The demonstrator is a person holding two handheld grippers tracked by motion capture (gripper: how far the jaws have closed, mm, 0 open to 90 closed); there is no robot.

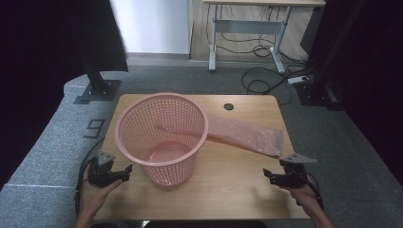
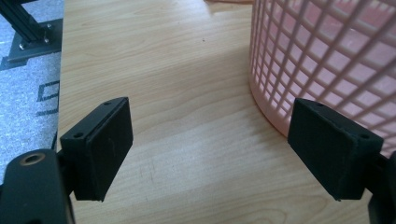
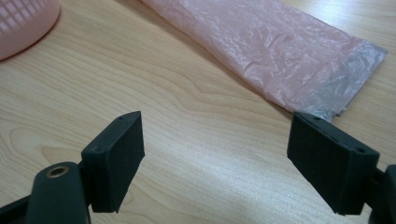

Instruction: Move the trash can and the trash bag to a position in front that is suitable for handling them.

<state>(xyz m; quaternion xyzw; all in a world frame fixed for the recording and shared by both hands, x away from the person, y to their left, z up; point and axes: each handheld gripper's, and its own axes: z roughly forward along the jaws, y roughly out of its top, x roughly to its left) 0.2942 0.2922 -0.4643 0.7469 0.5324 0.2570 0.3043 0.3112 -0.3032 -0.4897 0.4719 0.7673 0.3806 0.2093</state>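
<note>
One pink plastic lattice basket upright mid-bench, one flat pink plastic bag just behind it – two claws, left claw and right claw both spread, empty, pale wooden bench, grey carpet floor, second desk beyond.

Wooden table: pink basket, pink plastic bag.

High view looks down; both close claw views share the table.
</note>
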